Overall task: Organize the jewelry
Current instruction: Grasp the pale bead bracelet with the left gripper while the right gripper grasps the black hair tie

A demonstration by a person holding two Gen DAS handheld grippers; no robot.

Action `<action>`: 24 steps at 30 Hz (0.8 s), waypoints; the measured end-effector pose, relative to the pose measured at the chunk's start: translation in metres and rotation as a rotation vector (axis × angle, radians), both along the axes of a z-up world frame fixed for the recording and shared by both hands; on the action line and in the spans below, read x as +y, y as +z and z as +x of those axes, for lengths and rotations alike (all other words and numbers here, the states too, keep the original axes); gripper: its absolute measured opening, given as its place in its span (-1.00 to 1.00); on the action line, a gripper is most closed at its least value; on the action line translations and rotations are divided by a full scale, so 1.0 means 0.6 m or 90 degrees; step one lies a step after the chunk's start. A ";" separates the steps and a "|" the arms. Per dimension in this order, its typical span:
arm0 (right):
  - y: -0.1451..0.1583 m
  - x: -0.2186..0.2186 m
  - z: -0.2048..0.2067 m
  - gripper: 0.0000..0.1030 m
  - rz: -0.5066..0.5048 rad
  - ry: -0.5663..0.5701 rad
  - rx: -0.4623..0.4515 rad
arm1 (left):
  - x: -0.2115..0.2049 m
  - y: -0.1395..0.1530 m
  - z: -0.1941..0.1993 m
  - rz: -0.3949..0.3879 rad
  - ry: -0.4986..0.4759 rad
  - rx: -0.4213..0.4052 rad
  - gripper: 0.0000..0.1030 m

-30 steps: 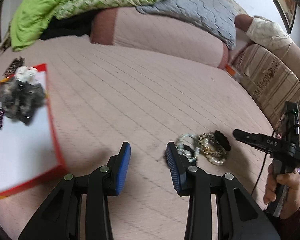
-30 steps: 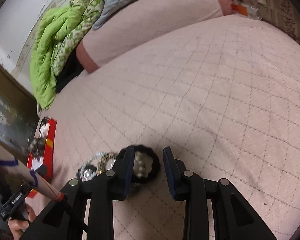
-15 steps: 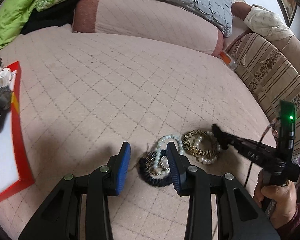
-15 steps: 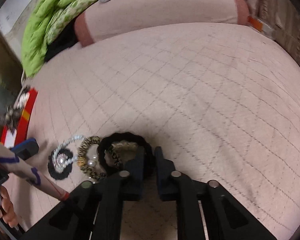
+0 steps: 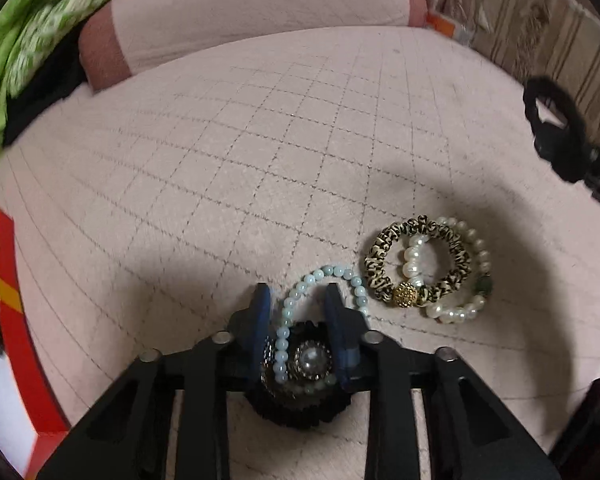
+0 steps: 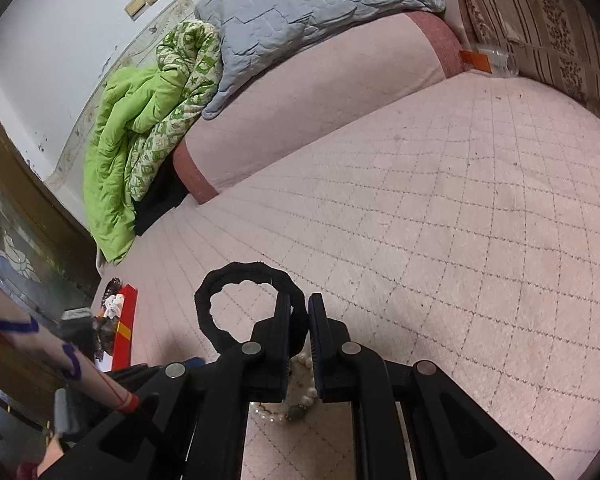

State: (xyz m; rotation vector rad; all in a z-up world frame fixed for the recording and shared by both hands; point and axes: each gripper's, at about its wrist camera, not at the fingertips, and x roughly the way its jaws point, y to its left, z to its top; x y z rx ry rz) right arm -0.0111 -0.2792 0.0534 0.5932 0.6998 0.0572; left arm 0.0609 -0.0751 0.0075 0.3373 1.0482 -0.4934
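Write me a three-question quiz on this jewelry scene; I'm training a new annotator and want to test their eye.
1. True or false: the right gripper is shut on the black ring-shaped band.
2. Which piece lies between the left gripper's closing fingers? A. the leopard-print band B. the black rosette with a pearl centre C. the orange-capped bottle
3. Fill in: the leopard-print band lies on the pink quilted ___.

Key: 1 true; 2 B, with the pale blue bead bracelet draped over it; 3 bedspread.
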 end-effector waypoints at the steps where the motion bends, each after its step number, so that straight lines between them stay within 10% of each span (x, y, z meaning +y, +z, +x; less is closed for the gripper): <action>1: -0.001 0.000 -0.001 -0.80 0.006 0.001 0.001 | -0.002 -0.002 0.001 0.011 0.004 -0.011 -0.76; 13: 0.024 0.024 -0.005 -0.80 0.000 0.039 -0.039 | 0.140 0.118 -0.048 -0.221 0.098 -0.102 -0.90; 24: 0.047 0.131 -0.001 -0.80 -0.059 0.113 -0.070 | 0.219 0.129 -0.097 -0.211 0.140 -0.164 -0.89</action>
